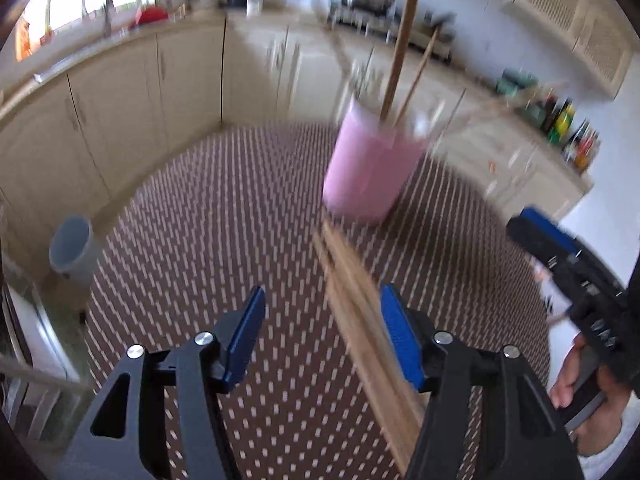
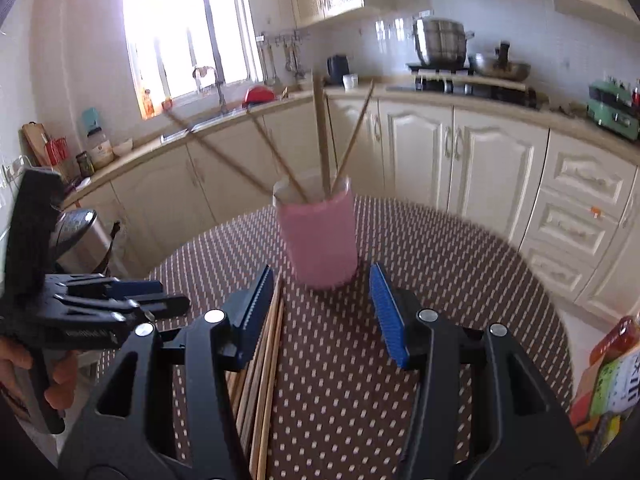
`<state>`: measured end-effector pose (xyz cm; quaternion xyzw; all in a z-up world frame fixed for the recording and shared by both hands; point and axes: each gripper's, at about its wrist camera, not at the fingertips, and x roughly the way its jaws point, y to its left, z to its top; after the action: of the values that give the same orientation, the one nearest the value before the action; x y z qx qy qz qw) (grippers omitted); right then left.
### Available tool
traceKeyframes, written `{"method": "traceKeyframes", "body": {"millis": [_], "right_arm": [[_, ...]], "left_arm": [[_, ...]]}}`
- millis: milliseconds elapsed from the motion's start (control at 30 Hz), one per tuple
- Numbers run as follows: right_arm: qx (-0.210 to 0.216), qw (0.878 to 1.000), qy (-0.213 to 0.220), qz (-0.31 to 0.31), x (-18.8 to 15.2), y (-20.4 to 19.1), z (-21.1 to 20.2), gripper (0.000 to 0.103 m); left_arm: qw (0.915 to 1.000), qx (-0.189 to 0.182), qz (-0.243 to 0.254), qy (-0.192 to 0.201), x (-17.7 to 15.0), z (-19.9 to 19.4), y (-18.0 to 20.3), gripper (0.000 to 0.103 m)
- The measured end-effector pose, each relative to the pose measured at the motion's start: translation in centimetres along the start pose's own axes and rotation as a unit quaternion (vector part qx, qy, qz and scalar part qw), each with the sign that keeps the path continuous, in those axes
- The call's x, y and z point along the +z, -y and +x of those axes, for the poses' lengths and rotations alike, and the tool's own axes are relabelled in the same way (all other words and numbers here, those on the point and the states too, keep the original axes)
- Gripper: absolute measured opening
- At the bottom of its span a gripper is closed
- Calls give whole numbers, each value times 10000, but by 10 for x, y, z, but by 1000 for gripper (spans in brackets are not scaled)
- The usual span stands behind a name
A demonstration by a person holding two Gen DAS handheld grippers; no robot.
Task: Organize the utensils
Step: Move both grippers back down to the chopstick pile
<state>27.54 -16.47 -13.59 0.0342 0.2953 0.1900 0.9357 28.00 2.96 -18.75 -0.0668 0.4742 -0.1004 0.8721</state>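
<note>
bright daylight floods in from a blown-out window (image 2: 188, 32); both fisheye views bend at dark rounded edges, and motion blur smears the left view most.

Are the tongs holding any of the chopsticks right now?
No. Both the left tongs and the right tongs are open and hold nothing. The loose chopsticks lie on the table by the pink cup.
</note>
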Motion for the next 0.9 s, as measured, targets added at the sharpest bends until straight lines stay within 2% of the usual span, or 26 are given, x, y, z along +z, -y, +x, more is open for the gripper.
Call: {"method": "traceKeyframes", "body": {"millis": [67,200,400,600,900], "right_arm": [[28,9997,-222,9,-12,0,7,50],[97,9984,-553,7,-29,0,16,50],[168,9968,-778,90,-42,1,25,52],[191,9959,-874,153,-48,5,31,54],[225,9950,-951,208,-50,12,34,56]], "left_arm": [[9992,-11,-50,-390,-10,19,-2,60],[9973,-17,-169,-716,-21,40,-1,59],[9962,148,-92,-849,-21,55,10,59],[9943,533,298,-879,-19,66,32,60],[9940,543,304,-898,-14,72,41,60]]}}
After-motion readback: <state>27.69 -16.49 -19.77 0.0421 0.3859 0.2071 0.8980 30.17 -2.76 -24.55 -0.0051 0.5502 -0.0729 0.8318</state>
